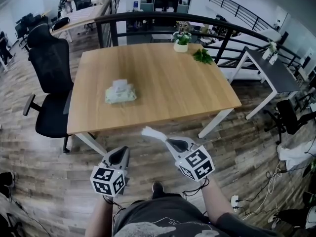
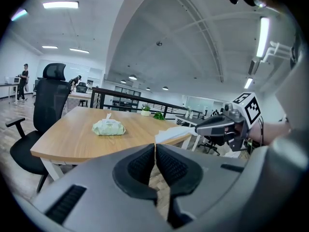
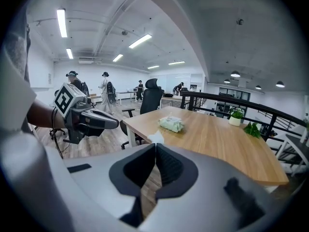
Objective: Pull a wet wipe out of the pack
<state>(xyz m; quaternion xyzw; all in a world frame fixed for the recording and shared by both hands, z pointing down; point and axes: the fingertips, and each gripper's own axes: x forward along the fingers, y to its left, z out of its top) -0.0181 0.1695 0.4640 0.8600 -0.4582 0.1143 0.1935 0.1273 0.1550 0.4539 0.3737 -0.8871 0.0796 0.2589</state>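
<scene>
While the left tool (image 1: 124,151) is closed empty, the right tool (image 1: 167,140) pinches a white wipe (image 1: 151,132).

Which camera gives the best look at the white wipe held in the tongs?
The head view: the wet wipe sticks out whole from the right tongs. The left gripper view shows it from the side, partly hidden. The right gripper view shows only its white tip above the tongs.

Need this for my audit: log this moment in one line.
right gripper: shut on wet wipe | left gripper: shut, empty | pack: on table | wet wipe: free of pack
</scene>
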